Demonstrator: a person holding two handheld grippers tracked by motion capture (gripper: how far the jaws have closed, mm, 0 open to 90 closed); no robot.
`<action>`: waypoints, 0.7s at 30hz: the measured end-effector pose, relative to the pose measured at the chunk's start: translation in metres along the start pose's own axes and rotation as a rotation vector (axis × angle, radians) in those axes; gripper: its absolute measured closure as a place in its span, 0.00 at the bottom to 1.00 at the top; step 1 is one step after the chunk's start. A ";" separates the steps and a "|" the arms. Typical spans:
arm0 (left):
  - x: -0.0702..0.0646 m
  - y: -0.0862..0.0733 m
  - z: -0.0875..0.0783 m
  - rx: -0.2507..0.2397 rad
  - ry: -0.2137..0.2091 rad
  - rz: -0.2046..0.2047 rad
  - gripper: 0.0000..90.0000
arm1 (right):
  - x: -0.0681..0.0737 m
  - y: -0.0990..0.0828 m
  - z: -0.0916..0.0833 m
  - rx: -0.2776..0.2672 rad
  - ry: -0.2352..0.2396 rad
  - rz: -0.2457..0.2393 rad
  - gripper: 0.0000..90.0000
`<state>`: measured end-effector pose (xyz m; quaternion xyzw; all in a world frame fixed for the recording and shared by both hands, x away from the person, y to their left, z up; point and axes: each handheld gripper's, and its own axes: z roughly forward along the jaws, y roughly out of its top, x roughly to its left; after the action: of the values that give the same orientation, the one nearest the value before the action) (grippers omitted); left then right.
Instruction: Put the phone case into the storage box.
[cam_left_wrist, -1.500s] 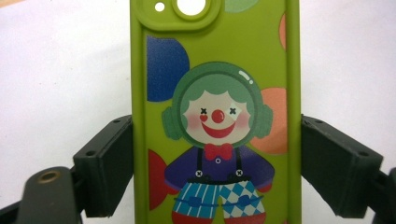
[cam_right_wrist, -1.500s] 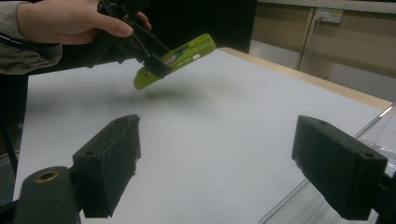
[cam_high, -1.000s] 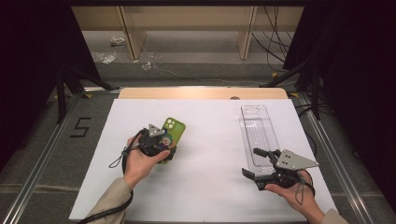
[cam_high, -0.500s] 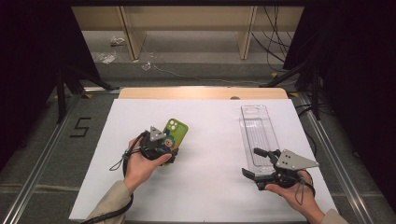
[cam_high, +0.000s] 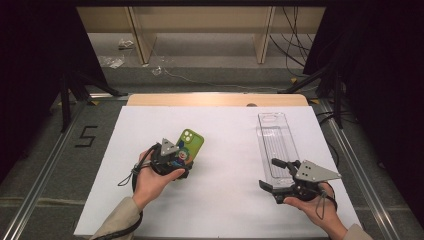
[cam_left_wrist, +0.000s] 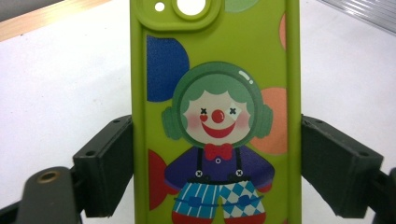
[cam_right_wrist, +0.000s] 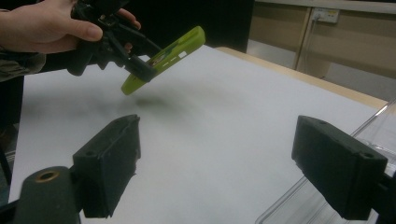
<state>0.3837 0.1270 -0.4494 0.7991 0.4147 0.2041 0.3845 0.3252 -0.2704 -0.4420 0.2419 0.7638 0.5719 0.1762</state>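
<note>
Green phone case (cam_high: 189, 147) clamped edge-to-edge in the left gripper (cam_left_wrist: 217, 154), tilted up off the white table (cam_high: 225, 150).

Only the slim side rims pinched here, so could easily twist, flex or pop out and drop flat if the squeeze eases or the wrist tips more. Right gripper (cam_right_wrist: 229, 172) spread wide and empty, sitting by the clear tray (cam_high: 275, 142), well apart. No help for a catch from over there.

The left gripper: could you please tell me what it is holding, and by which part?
The left gripper clamps the green clown phone case by its two long side edges, lower half, lifted off the table.
</note>
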 end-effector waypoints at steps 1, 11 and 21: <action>-0.001 0.000 0.000 -0.001 -0.002 0.003 0.18 | 0.000 0.000 0.000 0.000 -0.001 -0.001 0.18; -0.010 -0.001 -0.004 -0.019 -0.021 0.022 0.18 | 0.000 0.000 0.000 0.003 -0.011 0.003 0.18; -0.020 -0.002 -0.006 -0.030 -0.039 0.035 0.18 | 0.001 0.000 0.001 0.005 -0.012 0.005 0.18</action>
<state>0.3672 0.1138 -0.4476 0.8042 0.3897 0.2014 0.4010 0.3253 -0.2694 -0.4420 0.2476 0.7634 0.5690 0.1791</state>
